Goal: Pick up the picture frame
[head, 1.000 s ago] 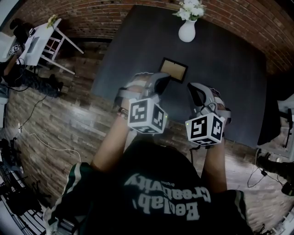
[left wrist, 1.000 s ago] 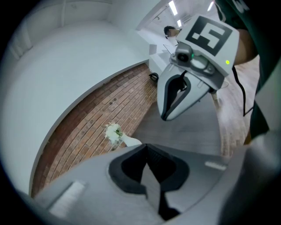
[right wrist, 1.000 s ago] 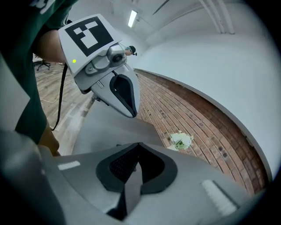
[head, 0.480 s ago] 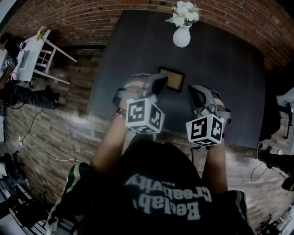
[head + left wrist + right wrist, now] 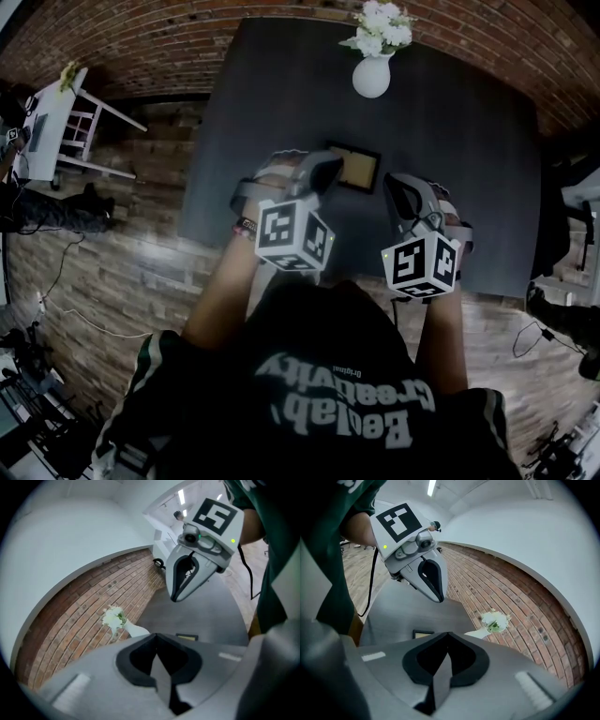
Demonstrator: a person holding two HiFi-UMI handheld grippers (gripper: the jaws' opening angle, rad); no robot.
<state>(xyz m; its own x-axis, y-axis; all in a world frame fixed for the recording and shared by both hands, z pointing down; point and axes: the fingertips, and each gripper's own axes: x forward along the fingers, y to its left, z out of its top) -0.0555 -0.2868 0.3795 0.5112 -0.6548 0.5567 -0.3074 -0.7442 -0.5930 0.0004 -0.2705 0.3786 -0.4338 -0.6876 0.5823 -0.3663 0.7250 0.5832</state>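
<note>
One picture frame point(image 5: 354, 167); one vase point(image 5: 372, 75); left claw point(image 5: 330, 167), right claw point(image 5: 394, 184) closed.

L gripper point(image 5: 325, 168), R gripper point(image 5: 395, 189): jaws together, empty, side by side

The worktop point(image 5: 459, 159) is a plain dark charcoal grey. The picture frame point(image 5: 361, 169) has a black border around a tan centre. The vase point(image 5: 371, 77) is white, and its flowers point(image 5: 380, 23) are white with touches of green. The wall point(image 5: 141, 37) is red-brown brick, and the floor point(image 5: 112, 272) is brown wood planking. The left claw point(image 5: 326, 172) and right claw point(image 5: 396, 190) are pale grey and black within. Their cubes point(image 5: 293, 234) are white with black square markers. The shirt point(image 5: 328, 361) is dark green with white lettering.
</note>
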